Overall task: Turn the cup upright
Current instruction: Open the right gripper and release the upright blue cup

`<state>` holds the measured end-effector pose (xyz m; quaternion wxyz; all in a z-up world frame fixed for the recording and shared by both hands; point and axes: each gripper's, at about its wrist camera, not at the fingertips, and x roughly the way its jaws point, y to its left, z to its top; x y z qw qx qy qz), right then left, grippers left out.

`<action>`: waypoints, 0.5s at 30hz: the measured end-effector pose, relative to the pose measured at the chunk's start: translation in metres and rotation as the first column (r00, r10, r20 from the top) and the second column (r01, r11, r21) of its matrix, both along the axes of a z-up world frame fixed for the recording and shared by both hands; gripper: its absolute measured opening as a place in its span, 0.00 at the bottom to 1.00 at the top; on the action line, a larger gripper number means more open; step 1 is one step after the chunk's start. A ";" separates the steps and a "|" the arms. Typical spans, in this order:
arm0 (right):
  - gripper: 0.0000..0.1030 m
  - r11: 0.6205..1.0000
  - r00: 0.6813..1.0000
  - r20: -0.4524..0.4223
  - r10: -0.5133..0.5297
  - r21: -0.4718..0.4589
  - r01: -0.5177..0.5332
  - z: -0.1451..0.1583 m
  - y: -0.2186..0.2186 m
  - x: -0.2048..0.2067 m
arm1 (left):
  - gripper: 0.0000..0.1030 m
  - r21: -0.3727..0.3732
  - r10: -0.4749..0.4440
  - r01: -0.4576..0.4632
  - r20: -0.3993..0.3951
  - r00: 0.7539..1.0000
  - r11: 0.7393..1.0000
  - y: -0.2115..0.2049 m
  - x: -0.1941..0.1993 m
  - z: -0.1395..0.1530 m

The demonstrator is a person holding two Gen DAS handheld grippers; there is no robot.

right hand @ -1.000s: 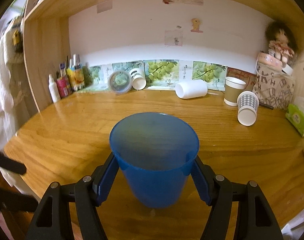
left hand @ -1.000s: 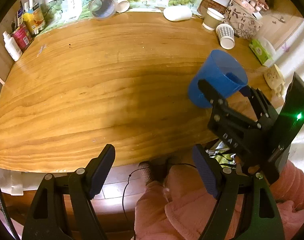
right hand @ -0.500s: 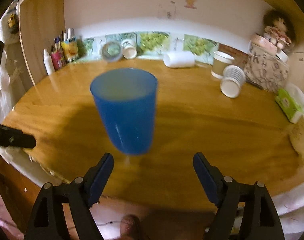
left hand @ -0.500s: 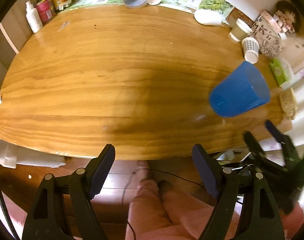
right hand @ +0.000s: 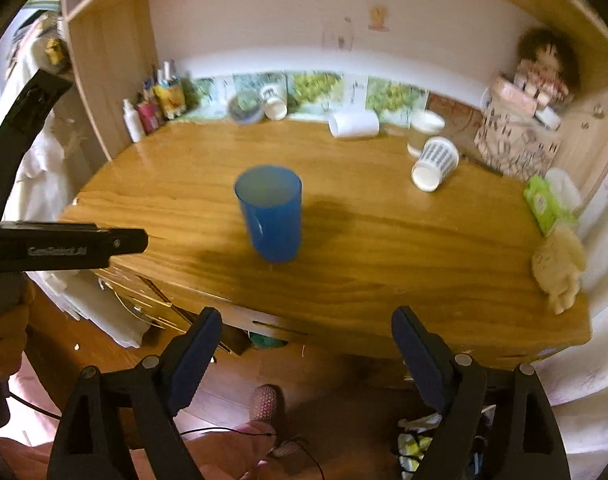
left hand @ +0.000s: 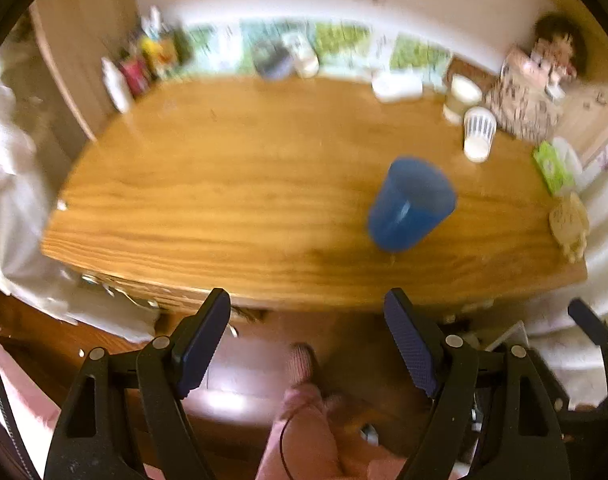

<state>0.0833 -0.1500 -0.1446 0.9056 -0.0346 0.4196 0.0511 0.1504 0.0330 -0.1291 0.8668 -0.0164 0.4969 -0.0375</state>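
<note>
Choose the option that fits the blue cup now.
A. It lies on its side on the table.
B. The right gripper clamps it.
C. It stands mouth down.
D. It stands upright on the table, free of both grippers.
D: the cup stands mouth up on the table, with the open right gripper back from it and the left gripper also open.

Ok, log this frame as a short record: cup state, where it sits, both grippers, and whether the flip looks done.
cup: blue cup, upright, mouth up
location: on the wooden table, near the front edge, nothing touching it
left gripper: open, empty, off the table's front edge
right gripper: open, empty, off the front edge
nearby: striped paper cup lying on its side at back right
task status: flip looks done
</note>
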 end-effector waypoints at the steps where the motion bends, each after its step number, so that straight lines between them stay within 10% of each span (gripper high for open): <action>1: 0.85 1.000 1.000 0.010 -0.001 0.008 0.001 0.007 -0.002 -0.006 | 0.80 -0.005 0.007 -0.007 0.021 1.000 1.000 0.000 -0.004 0.006; 15: 0.98 0.982 0.979 0.166 -0.118 0.167 0.090 0.081 -0.021 -0.081 | 0.85 -0.029 0.013 -0.003 0.327 0.945 1.000 -0.012 -0.098 0.082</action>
